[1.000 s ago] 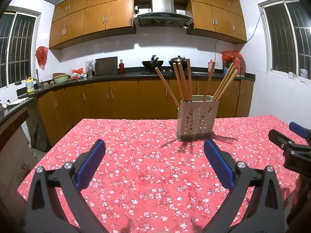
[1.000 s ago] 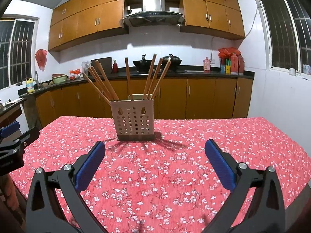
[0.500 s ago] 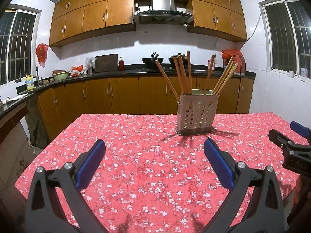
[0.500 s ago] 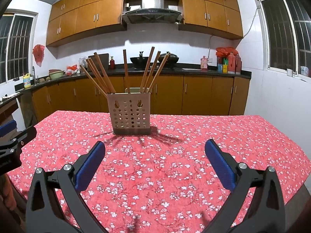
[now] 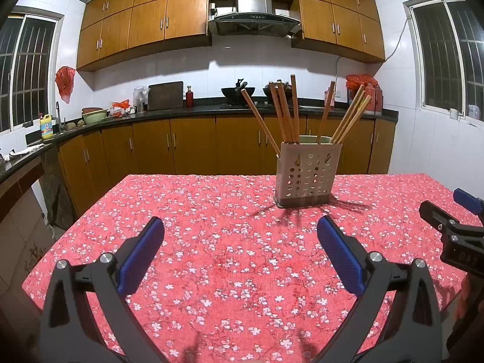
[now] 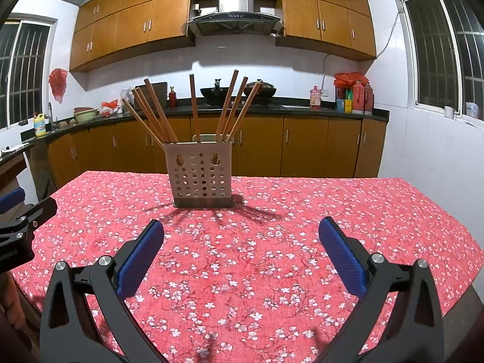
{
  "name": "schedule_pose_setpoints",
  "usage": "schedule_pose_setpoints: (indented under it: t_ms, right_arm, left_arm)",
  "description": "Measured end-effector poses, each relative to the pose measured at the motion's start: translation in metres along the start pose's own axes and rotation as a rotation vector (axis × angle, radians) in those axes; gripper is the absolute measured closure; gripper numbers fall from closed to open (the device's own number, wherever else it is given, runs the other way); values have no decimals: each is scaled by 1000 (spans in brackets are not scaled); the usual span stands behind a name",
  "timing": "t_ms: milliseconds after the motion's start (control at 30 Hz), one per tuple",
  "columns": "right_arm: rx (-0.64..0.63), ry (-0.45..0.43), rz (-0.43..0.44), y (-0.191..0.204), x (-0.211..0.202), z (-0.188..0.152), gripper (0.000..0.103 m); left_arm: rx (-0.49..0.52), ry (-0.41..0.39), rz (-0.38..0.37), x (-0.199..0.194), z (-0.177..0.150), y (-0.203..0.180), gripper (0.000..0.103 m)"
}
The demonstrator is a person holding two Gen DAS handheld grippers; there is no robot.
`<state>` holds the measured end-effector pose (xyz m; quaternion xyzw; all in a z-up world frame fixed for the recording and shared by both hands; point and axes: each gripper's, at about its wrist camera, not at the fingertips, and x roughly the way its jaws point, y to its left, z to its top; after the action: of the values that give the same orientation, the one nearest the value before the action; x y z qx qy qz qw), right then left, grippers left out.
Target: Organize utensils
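Observation:
A beige perforated utensil holder (image 5: 305, 175) stands upright on the table with the red flowered cloth (image 5: 211, 242). Several wooden chopsticks (image 5: 284, 112) stand in it, fanned out. The holder also shows in the right wrist view (image 6: 201, 175) with its chopsticks (image 6: 193, 106). My left gripper (image 5: 240, 242) is open and empty, well in front of the holder and left of it. My right gripper (image 6: 242, 242) is open and empty, in front of the holder and right of it. Each gripper shows at the edge of the other's view, the right one (image 5: 447, 227) and the left one (image 6: 21, 220).
Brown kitchen cabinets (image 5: 193, 148) and a dark counter with a wok (image 5: 237, 92), bottles and bowls run behind the table. The table's left edge (image 5: 69, 230) drops to the floor. Windows are on both side walls.
Both grippers have pulled back from the holder and tilted up a little, so the holder sits lower and farther in both views. Both stay open and empty.

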<state>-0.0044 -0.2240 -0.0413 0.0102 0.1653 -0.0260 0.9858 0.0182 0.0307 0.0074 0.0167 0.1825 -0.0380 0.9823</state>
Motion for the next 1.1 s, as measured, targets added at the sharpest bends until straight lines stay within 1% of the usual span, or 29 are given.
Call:
schedule_pose_setpoints:
  t_ms: [1100]
  right_arm:
    - [12,11,-5,3,2,-4,2]
  left_arm:
    - [0,6,-4,4,-3,-2,4]
